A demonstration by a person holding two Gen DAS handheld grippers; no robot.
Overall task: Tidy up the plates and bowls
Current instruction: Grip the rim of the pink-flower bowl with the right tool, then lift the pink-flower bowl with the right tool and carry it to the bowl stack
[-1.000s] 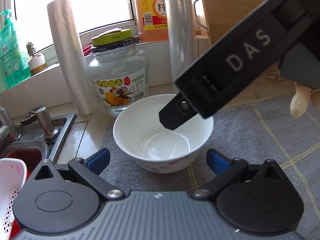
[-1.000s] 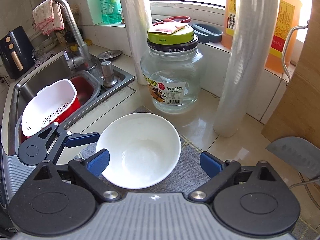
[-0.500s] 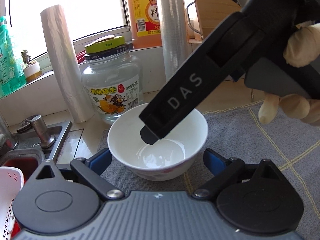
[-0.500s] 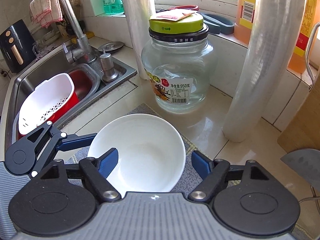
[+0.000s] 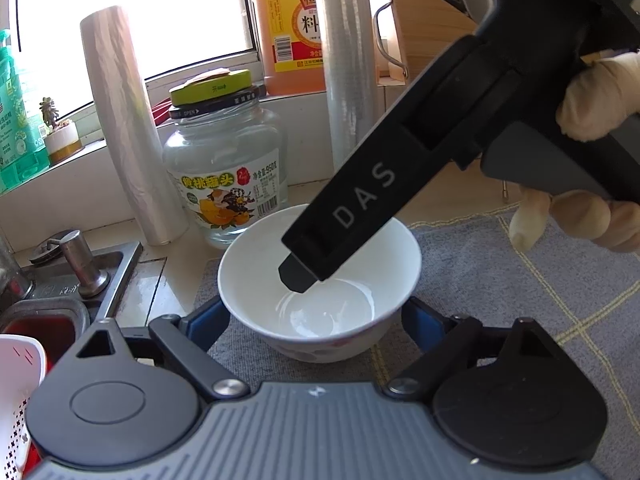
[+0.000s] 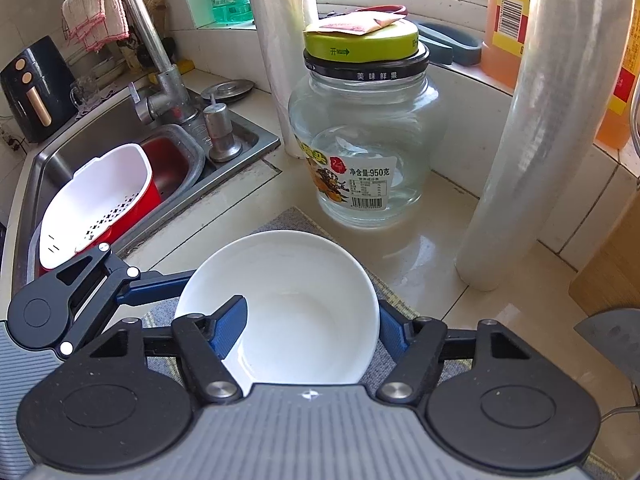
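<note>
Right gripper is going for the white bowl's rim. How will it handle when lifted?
The white bowl looks glazed and glossy, so likely slick between the fingers. It seems rigid ceramic, probably breakable if dropped. Gripped by one wall, it may tilt.

Black gripper (image 5: 316, 320) bodies with blue fingers (image 6: 228, 330), silver screws, white "DAS" lettering (cream glove (image 5: 592, 104) behind).
</note>
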